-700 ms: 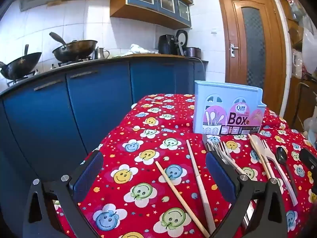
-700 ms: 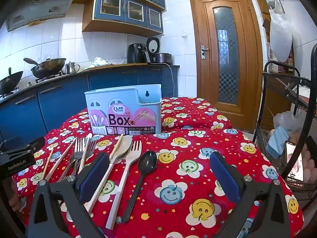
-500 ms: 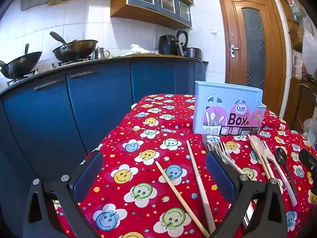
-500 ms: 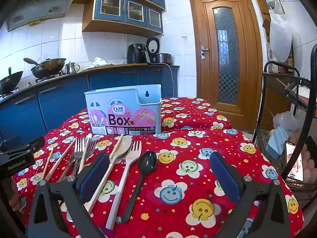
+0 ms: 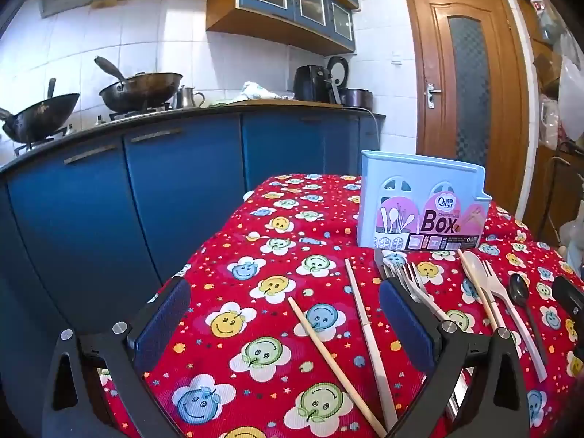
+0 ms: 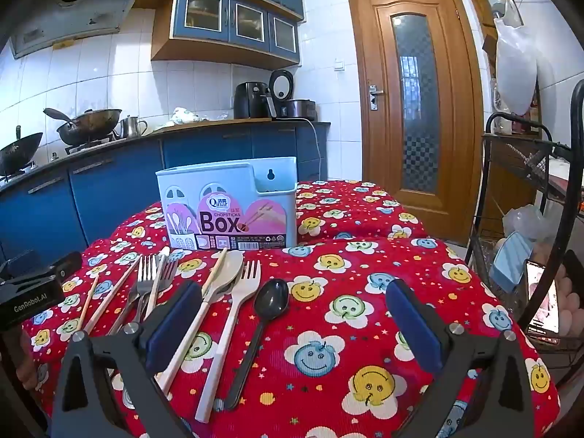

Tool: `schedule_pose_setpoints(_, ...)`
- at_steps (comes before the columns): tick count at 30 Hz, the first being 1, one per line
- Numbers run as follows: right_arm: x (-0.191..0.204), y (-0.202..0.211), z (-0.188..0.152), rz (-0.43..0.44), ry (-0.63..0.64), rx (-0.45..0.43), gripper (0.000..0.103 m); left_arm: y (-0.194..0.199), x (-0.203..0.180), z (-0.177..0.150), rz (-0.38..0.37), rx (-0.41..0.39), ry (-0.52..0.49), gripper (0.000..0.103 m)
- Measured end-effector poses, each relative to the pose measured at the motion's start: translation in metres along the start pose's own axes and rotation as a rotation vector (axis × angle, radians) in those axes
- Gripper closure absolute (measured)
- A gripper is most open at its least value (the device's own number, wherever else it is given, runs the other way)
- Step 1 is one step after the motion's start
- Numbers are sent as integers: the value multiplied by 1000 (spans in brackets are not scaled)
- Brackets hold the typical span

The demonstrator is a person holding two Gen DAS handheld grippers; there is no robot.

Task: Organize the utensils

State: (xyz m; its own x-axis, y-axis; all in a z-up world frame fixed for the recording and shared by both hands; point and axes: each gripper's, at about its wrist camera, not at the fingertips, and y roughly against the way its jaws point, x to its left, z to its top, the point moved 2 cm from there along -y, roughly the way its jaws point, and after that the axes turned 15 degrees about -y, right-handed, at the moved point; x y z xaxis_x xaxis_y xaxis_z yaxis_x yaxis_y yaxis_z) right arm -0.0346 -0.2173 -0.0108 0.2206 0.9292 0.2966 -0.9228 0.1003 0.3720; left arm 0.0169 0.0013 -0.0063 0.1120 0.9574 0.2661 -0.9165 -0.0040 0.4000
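Red smiley-face tablecloth (image 6: 346,328) across the lower half of both views, laid out as a sorting surface. Pale blue chopsticks box (image 6: 226,206) upright at centre of the right view, open top ready for loading. Left gripper (image 5: 284,325) and right gripper (image 6: 292,323) low in frame, jaws spread wide, nothing held, probably poised to pick. Utensils flat in a row in front of the box: white fork (image 6: 233,321), cream spoon (image 6: 219,292), black spoon (image 6: 259,325), metal forks (image 6: 146,284), possibly three, chopsticks (image 5: 368,335).
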Motion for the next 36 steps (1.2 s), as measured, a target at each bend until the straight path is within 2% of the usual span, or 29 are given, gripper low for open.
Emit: schedule_pose_setpoints(36, 0, 0, 1, 1, -3, -4, 0, 2, 3, 0, 2, -5, 3, 0)
